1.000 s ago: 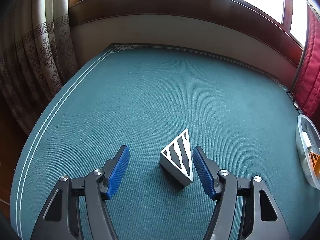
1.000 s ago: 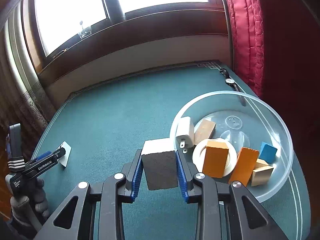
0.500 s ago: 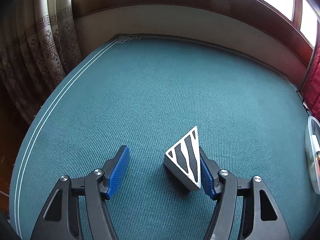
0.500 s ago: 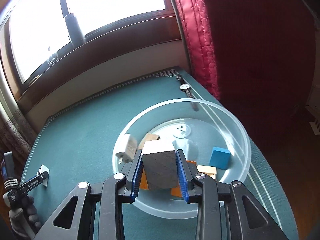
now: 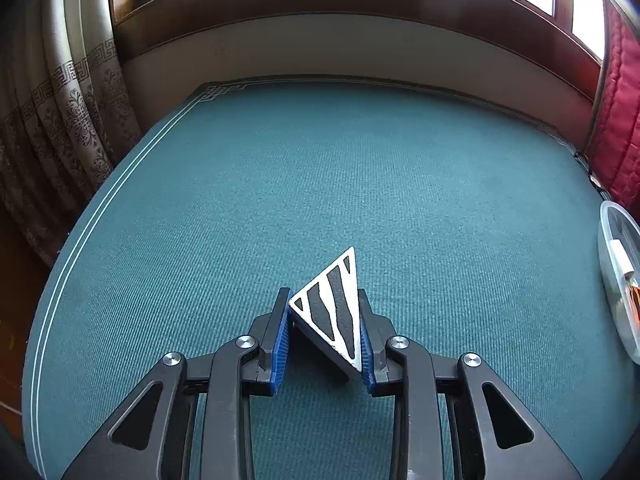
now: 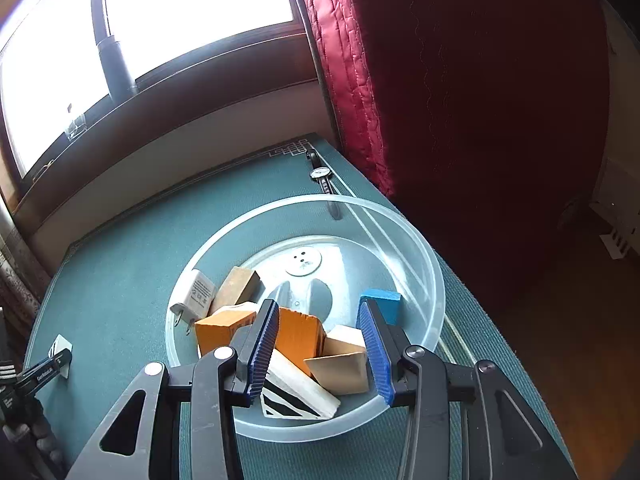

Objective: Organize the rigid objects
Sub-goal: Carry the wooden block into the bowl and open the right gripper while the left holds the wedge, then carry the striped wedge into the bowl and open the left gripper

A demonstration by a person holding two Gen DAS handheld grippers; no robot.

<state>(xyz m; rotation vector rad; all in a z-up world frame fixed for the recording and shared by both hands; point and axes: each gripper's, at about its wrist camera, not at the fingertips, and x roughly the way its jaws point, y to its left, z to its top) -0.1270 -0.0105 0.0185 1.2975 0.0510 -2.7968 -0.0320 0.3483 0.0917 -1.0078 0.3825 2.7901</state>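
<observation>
A triangular block with black and white stripes (image 5: 332, 308) rests on the green table cloth (image 5: 320, 180), and my left gripper (image 5: 323, 294) is shut on it, both blue pads against its sides. My right gripper (image 6: 319, 306) hangs over the clear plastic bowl (image 6: 400, 224); its jaws are opening and nothing is pressed between them. Just below them, in the bowl, lies a white block with a striped face (image 6: 296, 392). The bowl also holds orange blocks (image 6: 298, 332), a wooden wedge (image 6: 340, 368), a blue block (image 6: 384, 300), a wooden block (image 6: 240, 286) and a white charger (image 6: 196, 292).
A wristwatch (image 6: 321, 172) lies on the cloth behind the bowl, near the red curtain (image 6: 440, 100). The bowl's rim (image 5: 612, 264) shows at the right edge of the left wrist view. Patterned curtains (image 5: 60, 128) hang past the table's left edge. A wall and window sill run along the back.
My left gripper closed on the striped triangular block. My right gripper carried its block over the bowl, its jaws parted, and the block now lies in the bowl.
</observation>
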